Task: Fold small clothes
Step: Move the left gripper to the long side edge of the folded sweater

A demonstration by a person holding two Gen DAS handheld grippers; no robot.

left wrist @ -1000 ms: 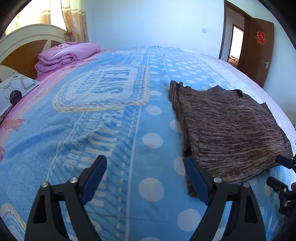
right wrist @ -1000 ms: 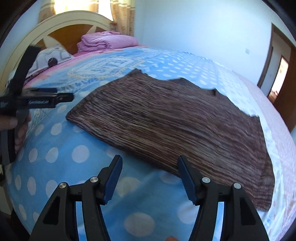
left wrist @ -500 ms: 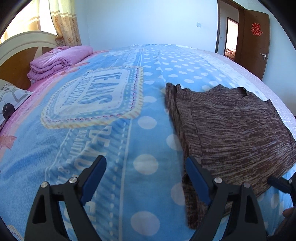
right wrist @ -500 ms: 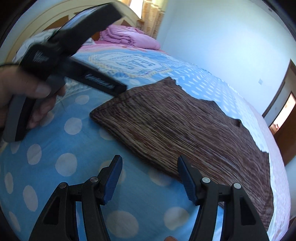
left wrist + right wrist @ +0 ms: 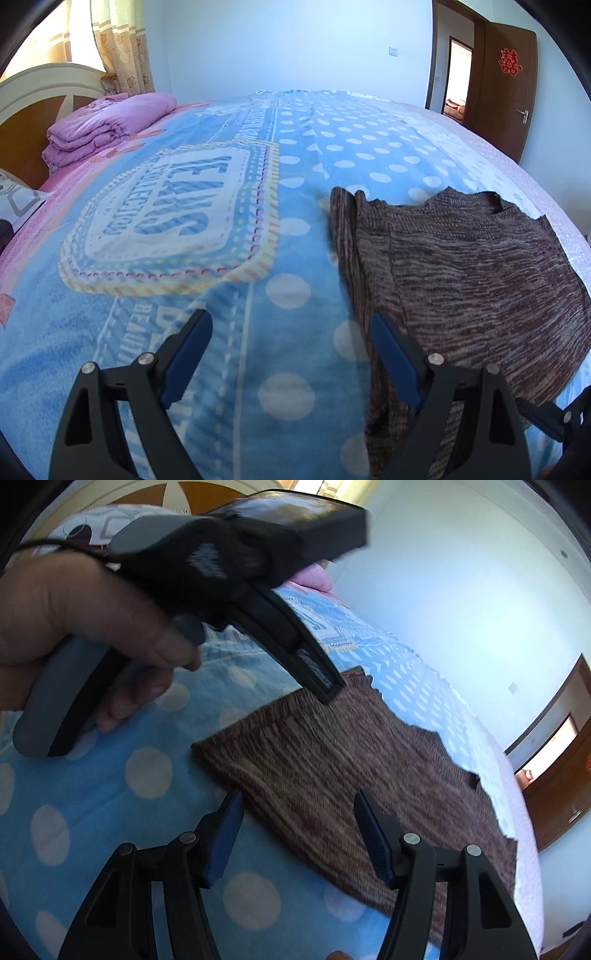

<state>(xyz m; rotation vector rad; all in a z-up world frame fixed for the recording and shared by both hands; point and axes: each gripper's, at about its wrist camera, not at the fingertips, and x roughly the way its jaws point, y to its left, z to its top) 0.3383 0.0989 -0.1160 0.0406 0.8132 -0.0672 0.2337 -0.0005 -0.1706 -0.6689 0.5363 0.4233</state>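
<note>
A brown knitted garment [image 5: 458,266] lies folded flat on the blue dotted bedspread [image 5: 288,229]; its left side is doubled over into a ridge. My left gripper [image 5: 291,343] hovers open above the bedspread, its right finger just over the garment's near left edge, nothing between the pads. In the right wrist view the same garment [image 5: 354,775] spreads ahead, and my right gripper [image 5: 299,827] hangs open above its near edge, empty. A hand [image 5: 74,616] holding the left gripper's handle fills the upper left there, its finger tip near the garment's far corner.
A stack of folded pink bedding [image 5: 107,125] lies by the headboard [image 5: 26,96] at the back left, with a patterned pillow [image 5: 18,195] beside it. A brown door [image 5: 506,85] stands open at the back right. Bedspread stretches left of the garment.
Both grippers slid sideways over the bed toward each other. The right wrist rolled, and the hand with the left gripper now looms large in its view. Jaws kept their width.
</note>
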